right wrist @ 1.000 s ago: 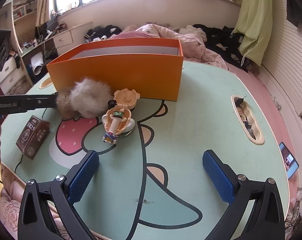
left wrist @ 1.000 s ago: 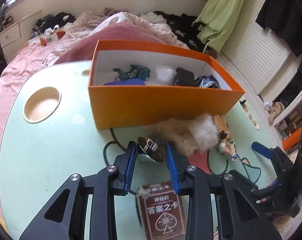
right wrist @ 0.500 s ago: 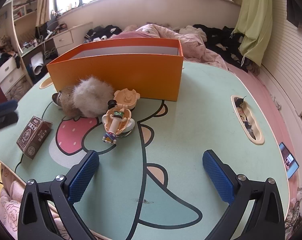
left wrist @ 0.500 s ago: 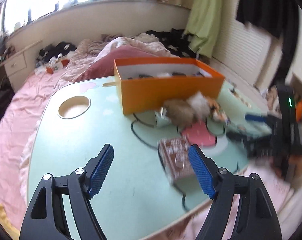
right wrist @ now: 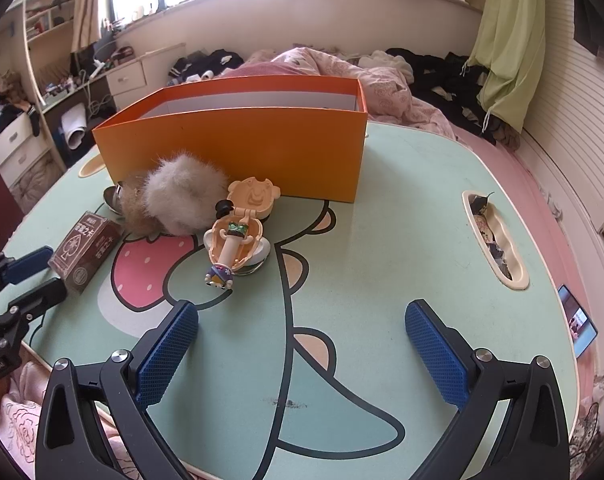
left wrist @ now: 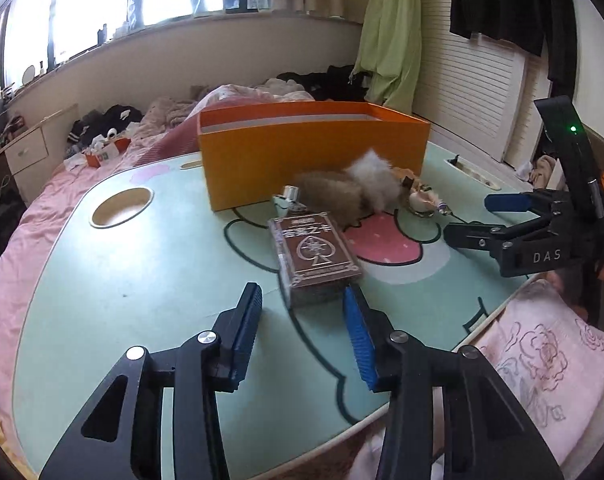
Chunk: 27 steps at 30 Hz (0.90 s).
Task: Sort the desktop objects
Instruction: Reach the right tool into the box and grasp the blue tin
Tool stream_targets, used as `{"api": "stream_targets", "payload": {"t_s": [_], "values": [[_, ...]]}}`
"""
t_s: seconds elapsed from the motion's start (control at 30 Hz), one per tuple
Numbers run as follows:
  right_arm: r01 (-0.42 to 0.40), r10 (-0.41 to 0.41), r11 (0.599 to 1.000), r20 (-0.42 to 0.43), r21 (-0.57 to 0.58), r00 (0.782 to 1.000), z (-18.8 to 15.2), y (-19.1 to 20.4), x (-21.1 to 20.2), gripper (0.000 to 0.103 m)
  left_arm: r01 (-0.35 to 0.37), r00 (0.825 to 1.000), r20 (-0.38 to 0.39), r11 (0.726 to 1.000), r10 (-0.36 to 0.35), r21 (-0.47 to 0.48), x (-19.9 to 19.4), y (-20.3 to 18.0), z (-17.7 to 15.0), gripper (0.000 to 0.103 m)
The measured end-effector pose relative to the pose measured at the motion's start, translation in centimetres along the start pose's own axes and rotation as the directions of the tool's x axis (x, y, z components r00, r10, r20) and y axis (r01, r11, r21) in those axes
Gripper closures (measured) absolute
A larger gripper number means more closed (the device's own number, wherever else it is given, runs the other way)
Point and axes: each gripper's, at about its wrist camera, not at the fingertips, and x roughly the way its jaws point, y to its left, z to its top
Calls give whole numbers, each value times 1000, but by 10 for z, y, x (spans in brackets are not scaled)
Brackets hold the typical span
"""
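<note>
Left tongs (left wrist: 299,312) stand partly apart, their jaws just having been closing, with the near end of the card box (left wrist: 316,258) just ahead of the blue pads (left wrist: 247,320) and nothing yet pressed between them. That box lies flat on the table (left wrist: 141,280), its long axis running away from these tongs toward the orange bin (left wrist: 314,160), so the pads would meet its two long sides if the tongs went straight forward; this is the relation the next move seems to hinge on. Of the two hands the left is plainly the nearer, since in the right view the box sits far left, at the table's near-left edge. Beyond the box, going right, come a small metal item (left wrist: 285,200), a brown-and-white fur ball (left wrist: 354,188) against the bin's front wall, then an opened cream toy case (right wrist: 237,236) with a little figure in it. Right tongs (right wrist: 302,340) hang wide apart over bare table, holding nothing, well clear of every object. What the bin holds cannot be seen, as its wall hides the inside from both cameras. Blur smears the metal item and the fur, and the fur covers whatever lies under it. Whether the left pads touch the box's near corners is hard to judge.
</note>
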Motion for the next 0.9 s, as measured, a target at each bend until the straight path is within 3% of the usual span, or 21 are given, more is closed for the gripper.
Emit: {"api": "stream_targets", "payload": {"t_s": [0.2, 0.27, 0.33, 0.37, 0.53, 0.77, 0.9], "values": [[-1, 1, 1000, 0, 0, 1000, 0, 0, 0, 0, 101, 995, 15, 994, -101, -45, 14, -13, 14, 65], [-1, 1, 1000, 0, 0, 1000, 0, 0, 0, 0, 112, 993, 28, 993, -111, -32, 11, -15, 15, 57], [-1, 1, 1000, 1, 0, 1000, 0, 0, 0, 0, 78, 996, 39, 996, -76, -36, 4, -13, 12, 28], [-1, 1, 1000, 1, 0, 1000, 0, 0, 0, 0, 60, 997, 48, 997, -58, -38, 1, -11, 7, 25], [-1, 1, 1000, 0, -1, 1000, 0, 0, 0, 0, -60, 998, 31, 998, 60, 1, -2, -10, -8, 24], [-8, 8, 1000, -16, -5, 1000, 3, 0, 1, 0, -100, 993, 62, 994, 103, -45, 10, -16, -13, 13], [-99, 99, 995, -5, 5, 995, 32, 3, -9, 5, -99, 992, 71, 994, 102, -52, 10, -13, -15, 11]]}}
